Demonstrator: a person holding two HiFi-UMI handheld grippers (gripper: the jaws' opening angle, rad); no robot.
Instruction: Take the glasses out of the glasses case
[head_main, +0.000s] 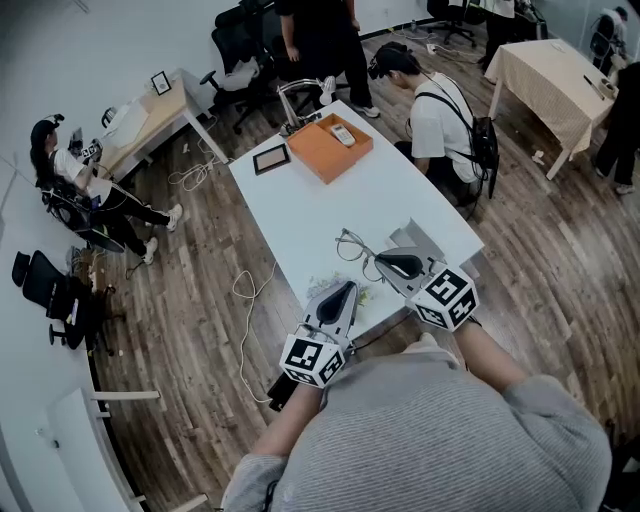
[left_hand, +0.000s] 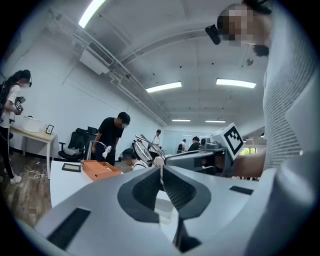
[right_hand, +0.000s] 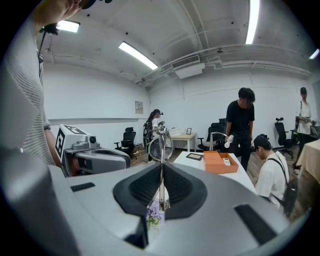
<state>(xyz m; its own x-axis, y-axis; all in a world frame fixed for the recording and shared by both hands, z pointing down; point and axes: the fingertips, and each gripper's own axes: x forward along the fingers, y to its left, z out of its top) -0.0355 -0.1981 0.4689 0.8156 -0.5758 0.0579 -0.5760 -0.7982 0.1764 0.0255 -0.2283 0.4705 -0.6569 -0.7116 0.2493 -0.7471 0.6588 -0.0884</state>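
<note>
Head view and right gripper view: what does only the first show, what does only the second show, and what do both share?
Only the head view: the marker cube on the right gripper and white cables on the floor. Only the right gripper view: the ceiling lights, and a close look at the tongs shut on the thin arm of the glasses. Both: the glasses, the flowered glasses case, the orange tray, the left gripper and the white table.

Head view overhead; gripper views across table (head_main: 330, 200)
</note>
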